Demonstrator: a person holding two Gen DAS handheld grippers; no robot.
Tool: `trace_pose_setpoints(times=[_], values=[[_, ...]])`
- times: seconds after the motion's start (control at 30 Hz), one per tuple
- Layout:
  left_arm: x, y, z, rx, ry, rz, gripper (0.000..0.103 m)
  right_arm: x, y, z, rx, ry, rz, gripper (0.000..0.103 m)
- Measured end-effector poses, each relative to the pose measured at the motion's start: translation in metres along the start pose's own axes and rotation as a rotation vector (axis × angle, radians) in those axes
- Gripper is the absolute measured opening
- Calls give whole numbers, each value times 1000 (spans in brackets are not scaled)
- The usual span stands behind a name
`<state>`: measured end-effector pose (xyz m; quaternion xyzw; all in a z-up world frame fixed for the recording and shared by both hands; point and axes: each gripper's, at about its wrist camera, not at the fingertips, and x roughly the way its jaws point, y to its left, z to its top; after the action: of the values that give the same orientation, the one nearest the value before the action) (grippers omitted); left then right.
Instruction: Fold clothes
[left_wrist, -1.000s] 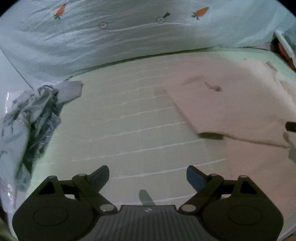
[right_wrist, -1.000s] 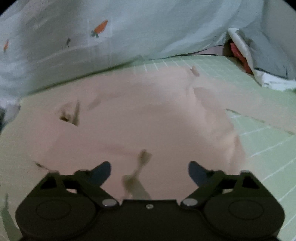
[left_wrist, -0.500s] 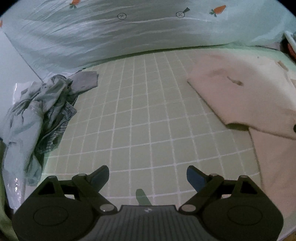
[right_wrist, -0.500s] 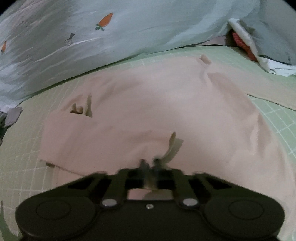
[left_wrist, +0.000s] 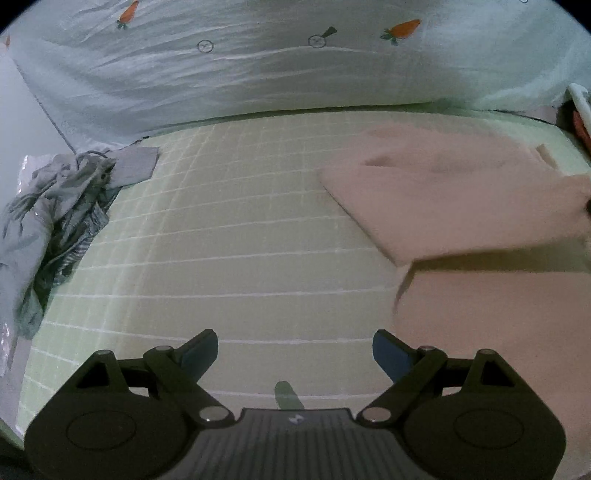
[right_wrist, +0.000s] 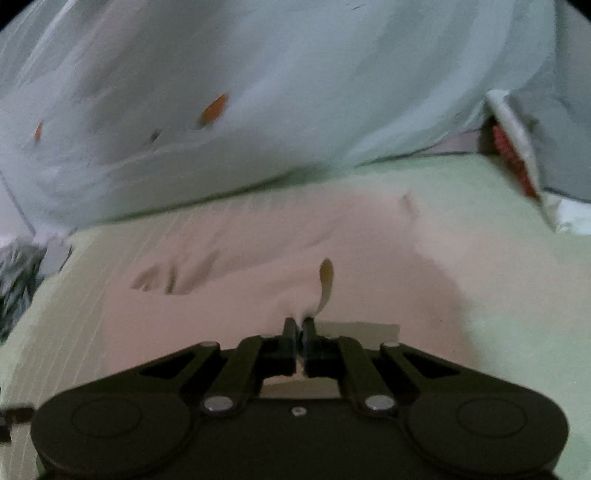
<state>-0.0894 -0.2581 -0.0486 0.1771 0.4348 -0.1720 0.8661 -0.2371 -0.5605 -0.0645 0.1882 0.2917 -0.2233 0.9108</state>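
A pale pink garment (left_wrist: 461, 206) lies spread on the green checked mat (left_wrist: 229, 236), partly folded over itself, with one edge raised off its lower layer (left_wrist: 480, 317). My left gripper (left_wrist: 295, 350) hovers open over bare mat to the left of it, with nothing between its blue pads (left_wrist: 388, 356). In the right wrist view, my right gripper (right_wrist: 299, 330) is shut on a pinch of the pink garment (right_wrist: 369, 258), next to a small beige tag or tie (right_wrist: 325, 280). The fabric rises in a ridge at the fingertips.
A crumpled grey-green patterned heap of clothes (left_wrist: 55, 218) sits at the mat's left edge. A light quilt with carrot prints (left_wrist: 295, 62) is piled along the far side. White and red items (right_wrist: 517, 155) lie at the far right corner.
My right gripper closed on the pink garment and lifted its edge, pulling it up and back. The left gripper swung sideways over the mat and stayed open.
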Motion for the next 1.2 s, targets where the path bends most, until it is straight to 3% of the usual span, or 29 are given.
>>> trace_pose_setpoints(times=[0.1, 0.2, 0.3, 0.37, 0.4, 0.47, 0.5, 0.53, 0.57, 0.63, 0.7, 0.87, 1.2], values=[[-2, -19, 2, -39, 3, 17, 91, 6, -55, 25, 69, -58, -59, 3], [-2, -31, 1, -73, 16, 42, 91, 11, -119, 48, 132, -119, -191, 3], [-2, -35, -2, -109, 42, 77, 91, 17, -172, 59, 155, -121, -310, 3], [-2, -34, -4, -132, 57, 101, 91, 22, -187, 58, 145, -104, -362, 5], [-3, -33, -4, -145, 63, 111, 91, 24, -191, 56, 136, -94, -385, 9], [-5, -29, -6, -172, 68, 122, 91, 27, -194, 49, 124, -74, -420, 30], [-7, -26, -7, -182, 67, 125, 91, 25, -193, 45, 131, -69, -420, 51], [-8, -23, -9, -190, 64, 128, 91, 22, -190, 38, 143, -70, -417, 64], [-9, -19, -10, -196, 58, 130, 91, 21, -183, 32, 148, -73, -406, 68], [-9, -10, -14, -210, 47, 123, 91, 18, -169, 19, 157, -78, -383, 91], [-10, -1, -18, -225, 37, 112, 91, 13, -150, 6, 149, -82, -357, 102], [-4, 31, -24, -233, -5, 25, 92, -14, -82, -19, 108, -88, -297, 103], [3, 123, -14, -69, -112, -108, 95, -43, 70, -76, 138, -106, -304, 103]])
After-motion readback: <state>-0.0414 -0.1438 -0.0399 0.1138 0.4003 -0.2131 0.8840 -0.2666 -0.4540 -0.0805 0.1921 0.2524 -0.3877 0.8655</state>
